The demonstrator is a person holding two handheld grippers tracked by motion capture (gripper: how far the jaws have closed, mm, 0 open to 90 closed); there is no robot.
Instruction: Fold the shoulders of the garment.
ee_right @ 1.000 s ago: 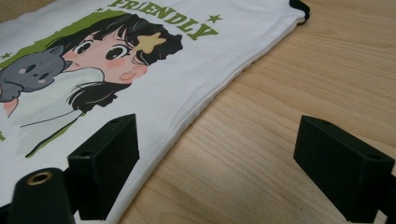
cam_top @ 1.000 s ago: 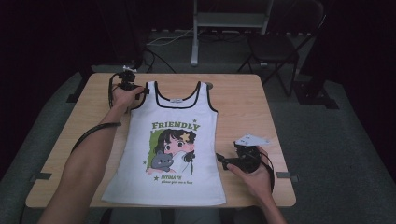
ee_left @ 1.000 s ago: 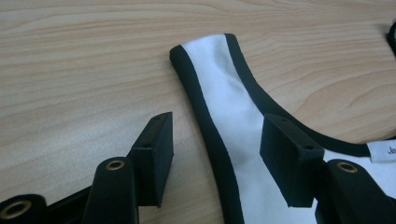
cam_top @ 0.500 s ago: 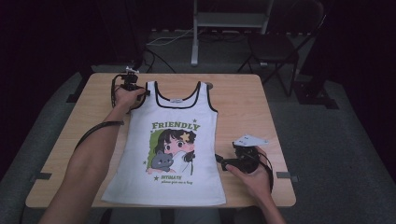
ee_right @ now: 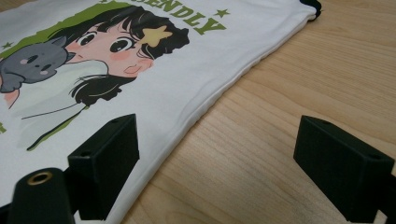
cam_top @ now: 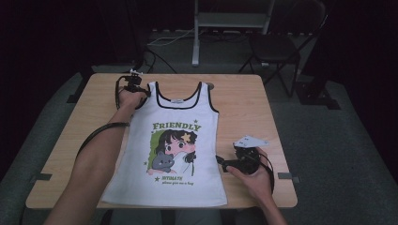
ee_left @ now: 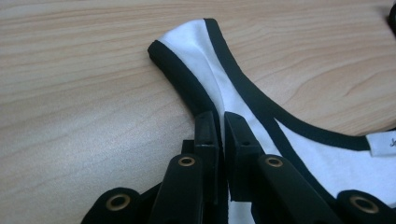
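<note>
I see a white tank top (cam_top: pixel 171 145) lying flat, print up, in the middle of the wooden table (cam_top: pixel 244 108), neckline at the far side. My left gripper (cam_top: pixel 133 87) is on the far-left shoulder strap (ee_left: pixel 196 70). Its jaws have just been closing, and in the left gripper view they stand nearly together with the black-trimmed strap pinched between the pads. My right gripper (cam_top: pixel 234 162) rests near the shirt's right side seam (ee_right: pixel 224 88), low on the table. Its jaws are spread wide with nothing between them, one over the white fabric, the other over bare wood.
</note>
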